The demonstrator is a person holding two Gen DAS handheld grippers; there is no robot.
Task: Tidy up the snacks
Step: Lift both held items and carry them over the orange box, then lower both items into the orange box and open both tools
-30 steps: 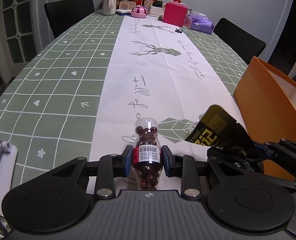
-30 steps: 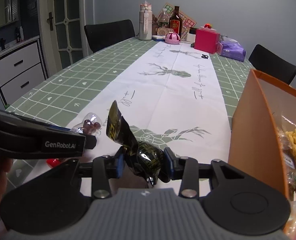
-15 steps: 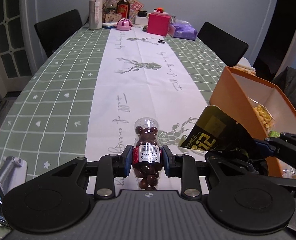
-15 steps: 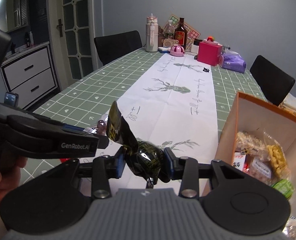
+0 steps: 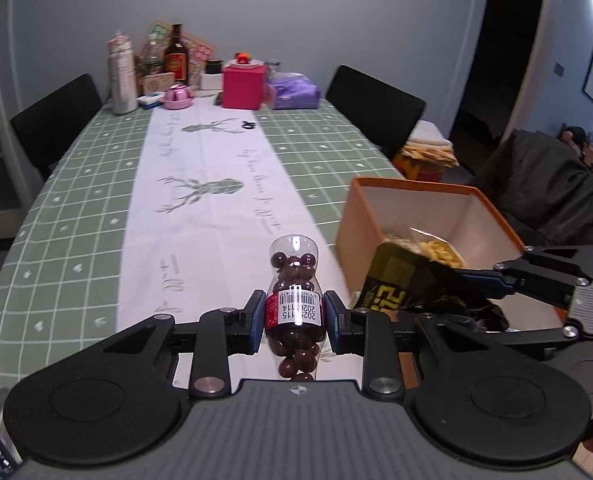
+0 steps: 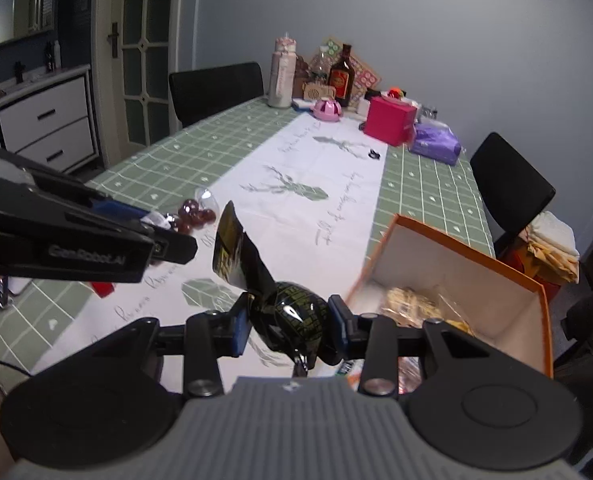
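Observation:
My left gripper [image 5: 295,317] is shut on a clear bottle of chocolate balls [image 5: 295,280] with a red and white barcode label, held above the table. My right gripper [image 6: 289,325] is shut on a black and yellow snack packet [image 6: 256,280], held at the near left corner of the orange box [image 6: 468,256]. The box holds several snack bags [image 6: 416,304]. In the left wrist view the packet [image 5: 404,284] and right gripper sit at the right, in front of the box [image 5: 376,216]. In the right wrist view the left gripper [image 6: 76,236] and bottle tip [image 6: 198,212] sit at the left.
A long table with a green checked cloth and white runner [image 5: 200,184] stretches ahead. At its far end stand bottles [image 5: 175,56], a pink box [image 5: 242,86] and a purple pack [image 5: 294,94]. Black chairs [image 5: 372,108] flank the table. White drawers [image 6: 48,128] stand at the left.
Both grippers have risen higher above the table with their loads. The orange box's inside has come into view and the packet now sits at its near corner.

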